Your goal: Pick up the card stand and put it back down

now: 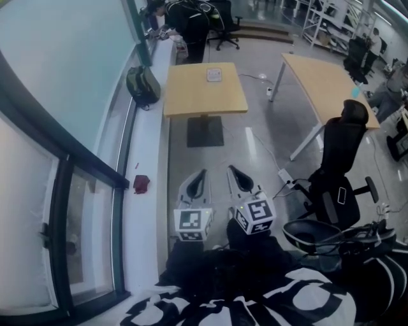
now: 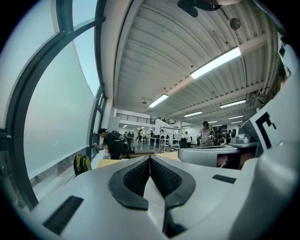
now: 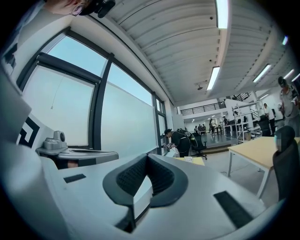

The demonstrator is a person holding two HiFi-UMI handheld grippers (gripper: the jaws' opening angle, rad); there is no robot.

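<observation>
The card stand (image 1: 214, 75) is a small white item on the far part of a square wooden table (image 1: 204, 89), well ahead of me across the floor. In the right gripper view the card stand (image 3: 188, 159) shows as a tiny white shape on that table. My left gripper (image 1: 203, 172) and right gripper (image 1: 231, 169) are held side by side close to my body, pointing toward the table and far short of it. The left gripper (image 2: 150, 158) has its jaws together with nothing between them. So does the right gripper (image 3: 147, 156).
A green backpack (image 1: 141, 85) leans on the window ledge left of the table. A person (image 1: 188, 19) stands behind it. A second table (image 1: 325, 83) and a black office chair (image 1: 338, 172) are at the right. A red object (image 1: 141, 184) lies on the ledge.
</observation>
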